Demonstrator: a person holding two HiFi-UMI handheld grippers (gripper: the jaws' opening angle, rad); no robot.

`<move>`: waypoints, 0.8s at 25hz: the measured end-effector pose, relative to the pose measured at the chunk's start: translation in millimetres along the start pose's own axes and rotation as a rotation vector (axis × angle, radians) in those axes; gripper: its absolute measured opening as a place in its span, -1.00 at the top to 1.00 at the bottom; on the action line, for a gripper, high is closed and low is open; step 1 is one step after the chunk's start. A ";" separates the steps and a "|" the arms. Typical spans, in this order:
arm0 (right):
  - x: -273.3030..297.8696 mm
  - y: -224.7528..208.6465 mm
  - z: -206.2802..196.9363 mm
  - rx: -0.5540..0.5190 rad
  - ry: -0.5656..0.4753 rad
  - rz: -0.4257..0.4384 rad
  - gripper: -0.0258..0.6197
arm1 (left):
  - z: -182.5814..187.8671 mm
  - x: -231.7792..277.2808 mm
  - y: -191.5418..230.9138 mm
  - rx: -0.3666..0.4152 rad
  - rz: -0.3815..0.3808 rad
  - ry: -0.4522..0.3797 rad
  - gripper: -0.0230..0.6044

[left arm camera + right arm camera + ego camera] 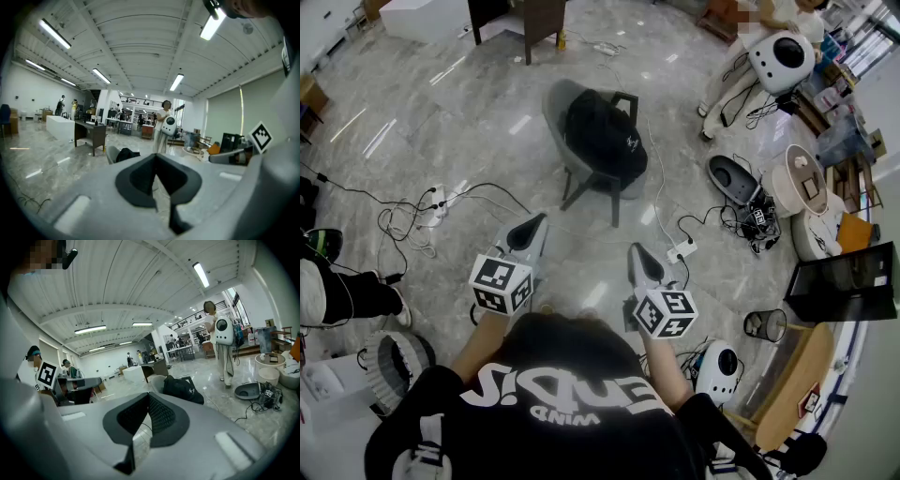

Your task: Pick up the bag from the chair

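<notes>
A black bag (602, 136) lies slumped on the seat of a grey chair (560, 105) with dark legs, standing on the marble floor some way ahead of me. My left gripper (534, 223) and right gripper (635, 251) are held side by side in front of my body, both pointing toward the chair and well short of it. Each has its jaws closed tip to tip with nothing between them. The left gripper view shows the bag (125, 154) small, just above the left gripper (155, 157). In the right gripper view the bag (180, 387) and chair (157, 380) sit above the right gripper (148, 395).
Cables and a power strip (441, 199) trail on the floor at left; another power strip (682, 250) lies right of the chair. White round devices (783, 58), a wire bin (764, 325) and clutter line the right side. A dark desk (534, 19) stands behind. A person (220, 333) stands beyond.
</notes>
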State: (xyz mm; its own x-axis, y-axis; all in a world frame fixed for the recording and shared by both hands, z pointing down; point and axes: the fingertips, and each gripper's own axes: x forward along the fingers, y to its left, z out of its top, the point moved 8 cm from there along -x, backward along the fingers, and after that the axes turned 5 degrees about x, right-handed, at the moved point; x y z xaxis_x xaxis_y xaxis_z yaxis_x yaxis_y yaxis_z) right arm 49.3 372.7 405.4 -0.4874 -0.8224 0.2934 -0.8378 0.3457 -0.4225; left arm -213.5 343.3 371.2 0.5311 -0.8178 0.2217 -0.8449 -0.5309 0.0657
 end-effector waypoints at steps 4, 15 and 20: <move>1.3 6.6 -3.4 -0.002 0.001 0.004 0.92 | -2.1 -3.9 2.8 -0.003 -0.007 0.004 0.92; 11.2 31.8 -16.4 0.001 0.000 -0.011 0.92 | -12.1 -15.8 24.0 -0.008 -0.049 0.024 0.92; 20.9 35.5 -23.0 0.014 -0.018 -0.038 0.92 | -23.3 -12.0 40.3 -0.019 -0.065 0.032 0.92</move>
State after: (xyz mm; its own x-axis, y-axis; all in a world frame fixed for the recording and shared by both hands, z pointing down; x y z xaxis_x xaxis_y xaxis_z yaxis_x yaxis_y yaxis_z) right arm 3.7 378.2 416.2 -0.4507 -0.8429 0.2941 -0.8520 0.3078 -0.4236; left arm -255.4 336.9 393.8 0.5832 -0.7739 0.2469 -0.8096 -0.5785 0.0993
